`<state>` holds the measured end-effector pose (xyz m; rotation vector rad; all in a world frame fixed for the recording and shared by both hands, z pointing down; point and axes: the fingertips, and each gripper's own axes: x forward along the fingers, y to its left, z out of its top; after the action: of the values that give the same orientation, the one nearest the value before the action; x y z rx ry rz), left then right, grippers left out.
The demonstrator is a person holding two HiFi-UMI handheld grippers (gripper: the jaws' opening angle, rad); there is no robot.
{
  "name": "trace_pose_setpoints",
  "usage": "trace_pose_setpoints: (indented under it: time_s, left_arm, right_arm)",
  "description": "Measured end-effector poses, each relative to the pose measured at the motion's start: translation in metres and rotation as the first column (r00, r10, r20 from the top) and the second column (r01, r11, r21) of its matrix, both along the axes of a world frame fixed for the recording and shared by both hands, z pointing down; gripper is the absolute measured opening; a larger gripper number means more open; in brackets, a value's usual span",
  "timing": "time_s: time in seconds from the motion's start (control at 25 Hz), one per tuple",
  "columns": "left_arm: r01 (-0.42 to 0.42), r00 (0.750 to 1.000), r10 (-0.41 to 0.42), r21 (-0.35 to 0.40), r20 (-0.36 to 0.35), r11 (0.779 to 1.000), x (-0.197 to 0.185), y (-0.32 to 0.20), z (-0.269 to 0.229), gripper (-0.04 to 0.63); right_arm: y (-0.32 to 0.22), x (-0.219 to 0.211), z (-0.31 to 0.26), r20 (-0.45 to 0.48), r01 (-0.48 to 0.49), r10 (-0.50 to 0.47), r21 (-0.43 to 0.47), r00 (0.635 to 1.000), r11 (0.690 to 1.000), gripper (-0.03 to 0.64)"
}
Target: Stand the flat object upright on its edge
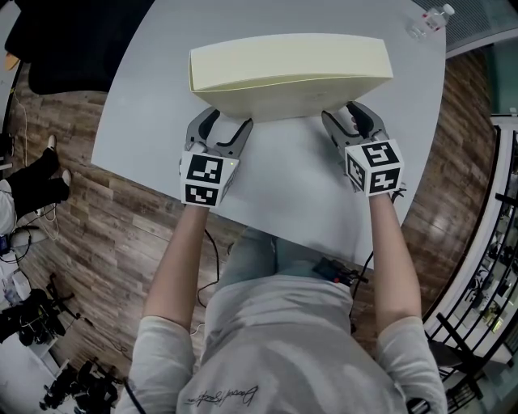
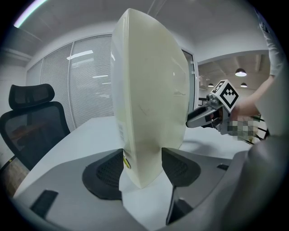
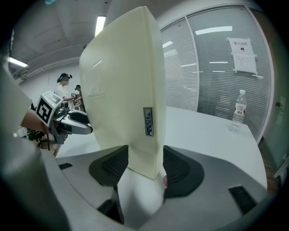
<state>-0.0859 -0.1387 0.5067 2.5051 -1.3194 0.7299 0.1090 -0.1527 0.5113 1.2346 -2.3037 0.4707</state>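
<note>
Upright cream panel (image 1: 289, 77) across the table (image 1: 146, 121); free surface either side, water bottle (image 1: 427, 20) far right.

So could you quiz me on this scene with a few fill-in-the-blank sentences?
1. The cream panel stands ___ on its edge on the table.
2. The number of tools astride its lower edge, left tool and right tool, is ___.
3. The clear thing at the table's far corner is a water ___.
4. The black seat beside the table is an office ___.

Missing words: upright; two; bottle; chair.
</note>
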Motion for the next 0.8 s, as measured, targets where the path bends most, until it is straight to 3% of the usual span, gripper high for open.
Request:
trace_pose_setpoints:
  time_s: [0.8]
  left_arm:
    - [0.021, 0.999, -0.021, -0.002, -0.030, 1.000, -0.004, 0.015, -0.010, 0.278]
  right_arm:
    - [0.024, -0.005, 0.000, -0.003, 0.003, -0.003, -0.010, 1.000, 1.000, 0.241]
